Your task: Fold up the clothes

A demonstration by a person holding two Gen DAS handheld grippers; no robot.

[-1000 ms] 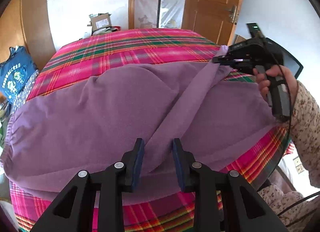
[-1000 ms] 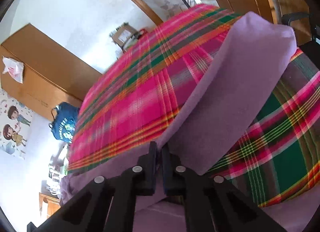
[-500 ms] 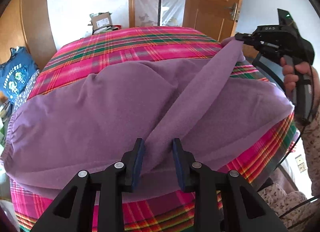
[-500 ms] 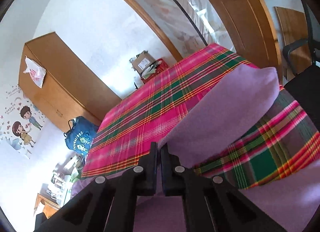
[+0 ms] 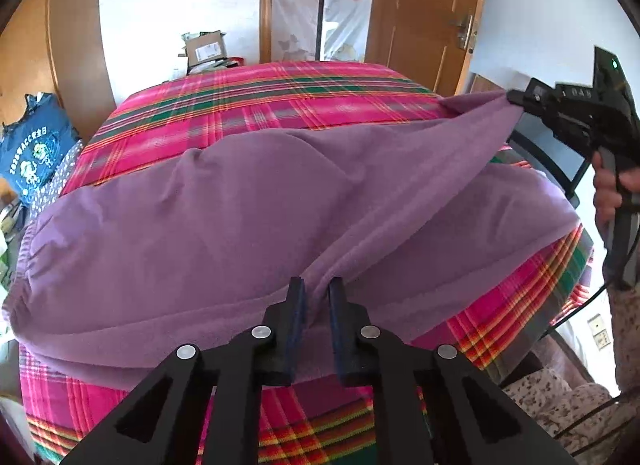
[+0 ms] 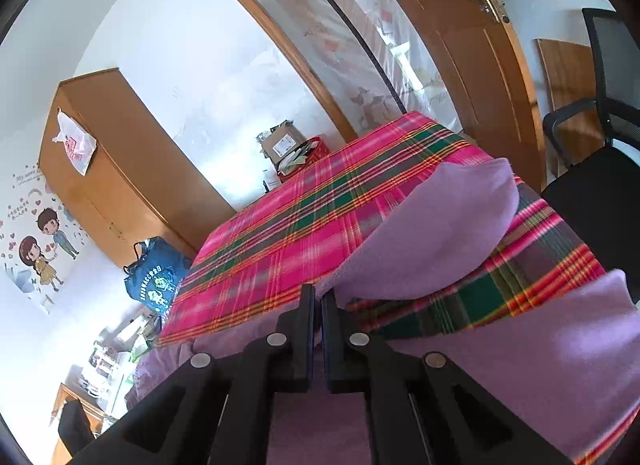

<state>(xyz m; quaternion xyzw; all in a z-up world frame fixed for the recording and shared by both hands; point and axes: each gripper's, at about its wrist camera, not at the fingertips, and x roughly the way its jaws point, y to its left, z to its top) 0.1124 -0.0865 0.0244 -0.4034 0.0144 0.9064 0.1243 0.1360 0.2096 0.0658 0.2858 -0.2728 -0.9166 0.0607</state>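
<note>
A purple garment (image 5: 240,205) lies spread across a bed with a pink plaid cover (image 5: 280,89). At the garment's near edge my left gripper (image 5: 317,297) has its jaws closing, and a raised fold of the purple cloth is pinched between the pads. My right gripper (image 5: 514,99), held in a person's hand (image 5: 612,193), is shut on a corner of the garment and holds it off the bed at the right, so a band of cloth runs taut between the two grippers. In the right wrist view the right gripper (image 6: 318,301) grips purple cloth (image 6: 440,233) above the plaid cover (image 6: 300,225).
A blue bag (image 5: 32,149) sits on the floor left of the bed, beside a wooden wardrobe (image 6: 112,153). A cardboard box (image 5: 206,51) stands beyond the far edge. A wooden door (image 5: 420,17) and a black office chair (image 6: 600,145) are to the right.
The right gripper has risen and moved right with the garment's corner, pulling the cloth taut. The left jaws have narrowed onto the fold; the left hand stayed in place.
</note>
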